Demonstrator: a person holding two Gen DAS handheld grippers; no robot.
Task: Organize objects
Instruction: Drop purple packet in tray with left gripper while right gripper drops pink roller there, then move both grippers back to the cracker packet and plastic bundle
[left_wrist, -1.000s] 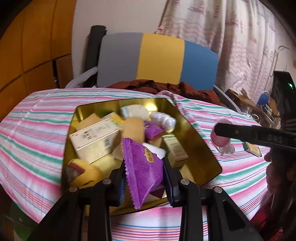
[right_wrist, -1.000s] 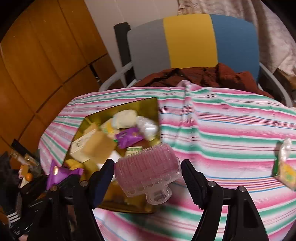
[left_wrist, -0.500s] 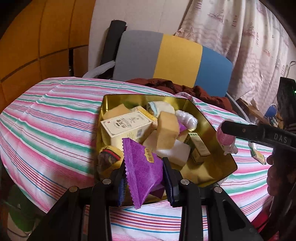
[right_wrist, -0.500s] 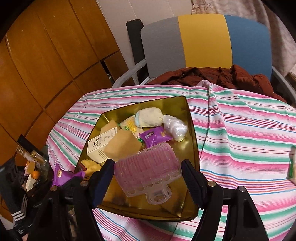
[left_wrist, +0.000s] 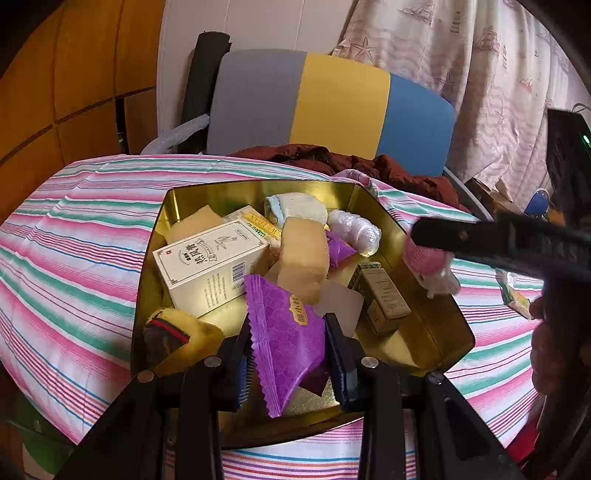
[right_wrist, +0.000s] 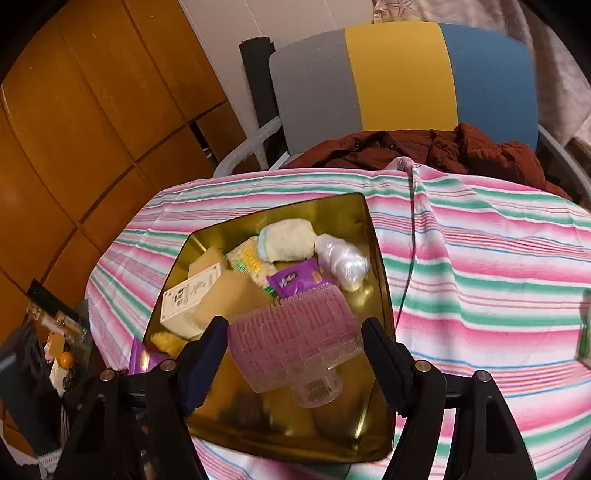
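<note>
The gold tin (right_wrist: 373, 236) sits open on the striped counter (right_wrist: 498, 280), already crowded with boxes and packets, and both things you carry are meant for it, I judge. Your right hand-held gripper (right_wrist: 295, 354) is closed on the pink hair clip (right_wrist: 295, 343), pinching it by its two ends, so its long axis runs across from finger to finger and its clear handle tab points back toward you. In the right wrist view the clip hangs over the near right part of the tin, where the bare gold floor shows beneath it; the tin lies straight below and ahead, so the move left is mostly downward. From the left wrist view the same clip (left_wrist: 424, 258) shows at the tin's right wall (left_wrist: 391, 236), so keep it inside that edge before you let go.

Your left hand-held gripper (left_wrist: 288, 343) is clamped on the purple packet (left_wrist: 284, 332), which stands on edge between the fingers with one corner pointing down and its long axis sloping away from you. It hangs above the tin's near rim, just beside the yellow plush toy (left_wrist: 177, 332) and the white box (left_wrist: 210, 266). Both hands are about equally near the tin.
</note>
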